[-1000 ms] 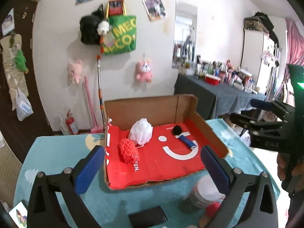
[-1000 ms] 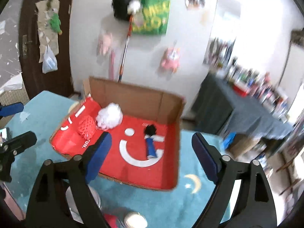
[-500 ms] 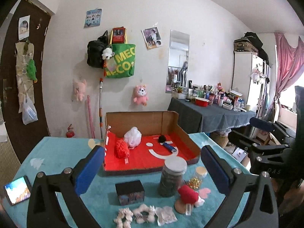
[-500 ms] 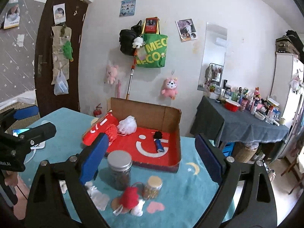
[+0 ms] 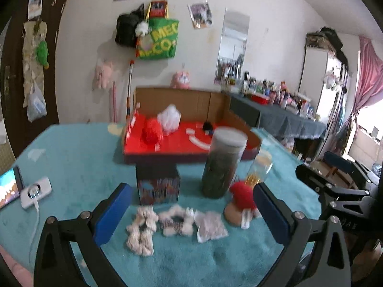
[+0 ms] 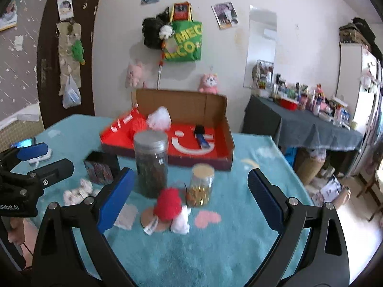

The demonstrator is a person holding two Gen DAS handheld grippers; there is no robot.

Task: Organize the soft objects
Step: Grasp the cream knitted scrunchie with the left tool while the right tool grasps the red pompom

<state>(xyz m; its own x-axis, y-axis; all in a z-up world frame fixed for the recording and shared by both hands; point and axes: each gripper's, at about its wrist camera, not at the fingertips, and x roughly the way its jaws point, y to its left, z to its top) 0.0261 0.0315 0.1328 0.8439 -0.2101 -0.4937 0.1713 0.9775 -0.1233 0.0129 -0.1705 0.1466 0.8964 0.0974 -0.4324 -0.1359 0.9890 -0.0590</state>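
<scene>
Softness is the main fact about everything left to sort on the desk. Near its front edge lie two white fluffy scrunchies, side by side and just apart, with a flat white pouch touching the second one. Beside that sits a red pom-pom toy on a round cardboard disc, with a small white puff against it. All of these look very light and will squash under pressure, so a pinch should probably go across the thickest bunch of fabric, pressing down into the desk covering a little so the pads catch more than loose fuzz. The pouch looks thin and may need taking by an edge or corner.

Hard things crowd the soft ones: a tall dark jar and a smaller glass jar stand just behind the pom-pom, and a dark patterned box stands behind the scrunchies. The jars could tip if nudged, so I judge an approach from the front edge to be safer.

Toward the far edge the red-lined cardboard box already holds a red mesh puff, a white mesh puff and a dark brush.

The left tongs are spread wide with nothing between them, above the scrunchies. The right tongs are likewise spread and empty, framing the pom-pom.
</scene>
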